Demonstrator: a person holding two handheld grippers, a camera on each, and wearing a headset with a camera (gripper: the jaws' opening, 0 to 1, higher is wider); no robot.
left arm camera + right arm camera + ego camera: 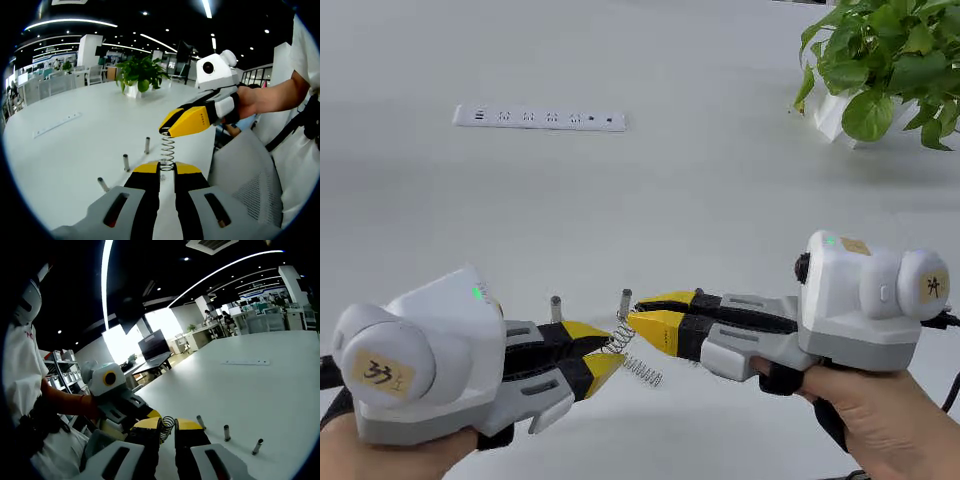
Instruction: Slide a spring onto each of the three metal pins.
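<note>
- Light, springy coil spring (167,150), pinched at opposite ends by left gripper (167,168) and right gripper (166,131), both nearly closed.
- Held just beside three bare pins (126,162).
- Likely to buckle or flick free; better gripped near one end.

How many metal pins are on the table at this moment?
3. In the left gripper view they stand in a row left of the spring: far pin, middle pin, near pin. All look bare.

Open tabletop (650,200) beyond the pins (126,162)
</note>
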